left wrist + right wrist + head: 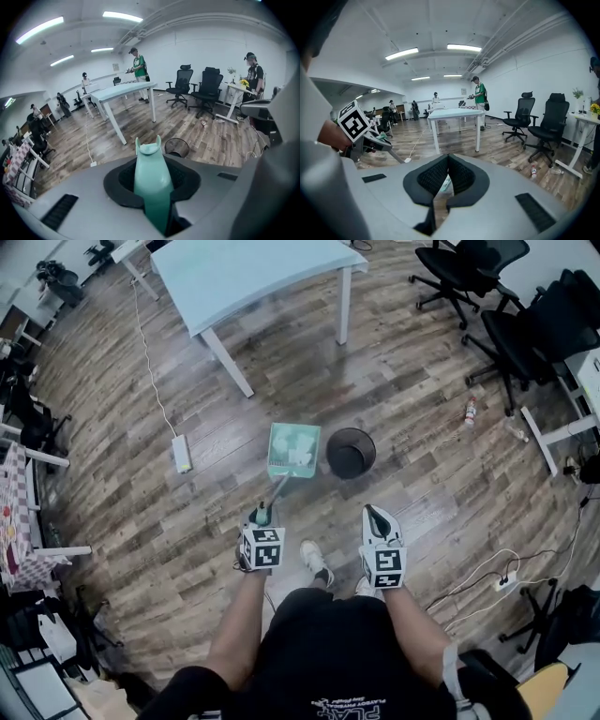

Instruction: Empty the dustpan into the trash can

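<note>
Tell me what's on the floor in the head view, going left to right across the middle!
white power strip → green dustpan → black trash can → small bottle

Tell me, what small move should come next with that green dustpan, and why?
Probably swing the pale green plastic dustpan sideways until it is over the round black mesh trash can, before tipping it. The left gripper has its fingers clamped on the green handle, but the pan hangs beside the can, not above its opening, so tipping now would likely spill onto the floor.
</note>
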Demonstrator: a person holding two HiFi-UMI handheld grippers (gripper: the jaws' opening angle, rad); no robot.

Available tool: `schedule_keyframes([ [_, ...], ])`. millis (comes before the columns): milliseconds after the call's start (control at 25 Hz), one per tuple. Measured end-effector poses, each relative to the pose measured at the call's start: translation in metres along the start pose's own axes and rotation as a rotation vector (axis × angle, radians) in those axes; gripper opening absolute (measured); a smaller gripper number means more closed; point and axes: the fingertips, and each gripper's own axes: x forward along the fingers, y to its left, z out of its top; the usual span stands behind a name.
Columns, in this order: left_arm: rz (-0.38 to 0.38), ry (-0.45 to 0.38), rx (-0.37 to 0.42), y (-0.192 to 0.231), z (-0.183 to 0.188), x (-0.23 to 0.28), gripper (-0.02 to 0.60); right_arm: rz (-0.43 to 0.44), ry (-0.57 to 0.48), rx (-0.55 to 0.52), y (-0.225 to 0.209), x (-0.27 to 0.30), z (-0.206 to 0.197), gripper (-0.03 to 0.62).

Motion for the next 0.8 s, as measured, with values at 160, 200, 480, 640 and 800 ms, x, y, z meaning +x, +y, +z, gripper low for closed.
schedule_keyframes([
  [160,0.032,-0.041,0.034,-0.015,0.023,-0.024,0.097,0.017,-0.02,-0.016,-0.018,-0.017,0.007,0.023],
  [200,0.038,-0.053,0.059,-0.022,0.028,-0.03,0.097,0.018,-0.029,-0.018,-0.023,-0.022,0.008,0.023],
  [480,0.091,-0.125,0.35,-0.076,0.051,-0.051,0.097,0.041,-0.061,-0.021,-0.045,-0.062,0.007,0.023],
  [640,0.102,-0.128,0.498,-0.106,0.056,-0.045,0.097,0.04,-0.069,-0.024,-0.058,-0.079,0.002,0.023],
  [800,0.105,-0.134,0.674,-0.132,0.052,-0.045,0.098,0.039,-0.076,-0.017,-0.064,-0.092,0.002,0.023],
])
